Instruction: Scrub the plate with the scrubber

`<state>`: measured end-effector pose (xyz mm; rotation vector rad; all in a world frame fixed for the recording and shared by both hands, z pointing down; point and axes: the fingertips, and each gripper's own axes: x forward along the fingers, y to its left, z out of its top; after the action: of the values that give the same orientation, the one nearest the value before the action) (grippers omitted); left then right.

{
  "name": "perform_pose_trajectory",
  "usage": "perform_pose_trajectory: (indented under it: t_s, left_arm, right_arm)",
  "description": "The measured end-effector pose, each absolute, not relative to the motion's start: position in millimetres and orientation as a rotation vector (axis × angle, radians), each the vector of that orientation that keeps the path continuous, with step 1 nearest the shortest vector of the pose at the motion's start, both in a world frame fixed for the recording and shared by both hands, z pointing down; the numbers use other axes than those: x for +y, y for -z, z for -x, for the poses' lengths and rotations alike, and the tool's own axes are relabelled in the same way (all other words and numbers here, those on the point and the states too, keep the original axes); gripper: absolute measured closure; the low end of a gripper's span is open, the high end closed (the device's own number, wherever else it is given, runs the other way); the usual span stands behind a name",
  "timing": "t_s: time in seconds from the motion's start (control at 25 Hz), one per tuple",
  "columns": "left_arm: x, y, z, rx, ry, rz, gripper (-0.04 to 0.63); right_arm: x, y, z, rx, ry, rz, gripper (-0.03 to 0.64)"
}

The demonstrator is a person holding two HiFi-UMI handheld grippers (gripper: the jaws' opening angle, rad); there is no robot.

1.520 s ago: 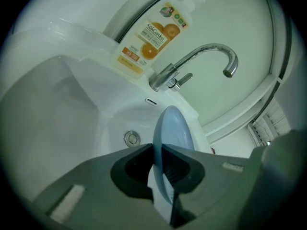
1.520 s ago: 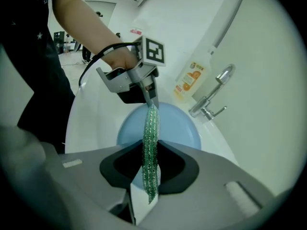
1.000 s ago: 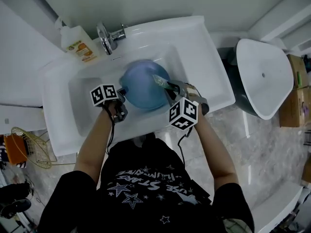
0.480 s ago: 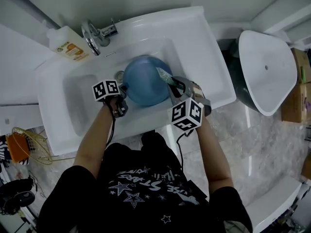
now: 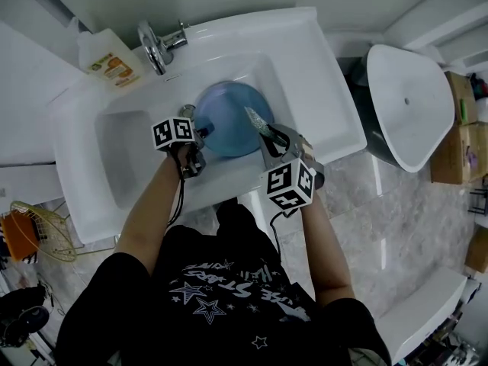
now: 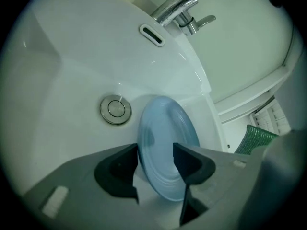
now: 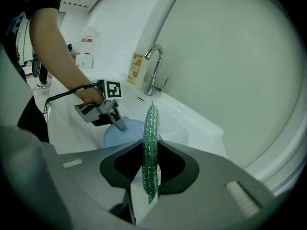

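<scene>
**Plate hold steady, scrubber barely shifted**

Almost nothing has moved over the last second. Your left tool [image 6: 156, 164] stays clamped on the rim of the round blue plate [image 5: 225, 120]. The plate sits tilted in the white ceramic sink [image 5: 305, 75], just beside the chrome drain plug [image 6: 115, 109].

Your right tool [image 7: 151, 166] stays pinched on the green mesh scrubber [image 7: 151, 143]. It stands edge-up between the jaws, its tip over the plate's right side. I can't tell whether it touches the plate.

My read: scrubbing is stalled or only just begun, and most of the face is still uncovered.

Count:
- one plate
- one scrubber
- two tools
- one drain plug
- one chrome faucet [image 5: 156, 44]
- one white soap bottle with an orange label [image 5: 107, 59]
</scene>
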<state>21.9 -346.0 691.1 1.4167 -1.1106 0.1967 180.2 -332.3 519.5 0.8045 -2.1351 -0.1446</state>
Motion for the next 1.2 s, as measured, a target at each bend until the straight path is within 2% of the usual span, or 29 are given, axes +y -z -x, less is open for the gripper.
perform_pose_trajectory:
  t_s: [0.16, 0.2, 0.44, 0.76, 1.0, 1.12, 1.2]
  left_arm:
    - [-343.7, -682.9, -18.5, -1.079, -0.163, -1.456, 0.264]
    - [-342.2, -677.4, -16.6, -1.078, -0.164, -1.477, 0.256]
    - [-317.8, -605.7, -5.4, -1.018, -0.151, -1.727, 0.252]
    - [-268.4, -523.7, 58.4, -1.149, -0.263, -2.041, 0.255]
    - [-217.4, -491.0, 93.3, -1.221, -0.395, -2.236, 0.339]
    - [-189.1, -479.1, 104.5, -1.233, -0.369, -2.295, 0.495]
    - [-167.9, -474.9, 114.3, -1.250, -0.351, -2.316, 0.576]
  right_arm:
    - [-318.6, -510.0, -171.0, -2.119, 0.134, -0.848, 0.505]
    - [-315.6, -505.5, -169.3, -2.116, 0.135, -0.863, 0.505]
    - [-296.1, -467.7, -151.9, -2.127, 0.156, -0.980, 0.505]
    - [-261.4, -433.9, -103.8, -2.156, 0.090, -1.151, 0.505]
    - [-212.9, -425.7, -73.0, -2.155, 0.052, -1.235, 0.505]
    - [-182.2, -430.8, -62.8, -2.139, 0.031, -1.251, 0.506]
    - [-159.7, -436.2, -57.0, -2.130, 0.010, -1.265, 0.506]
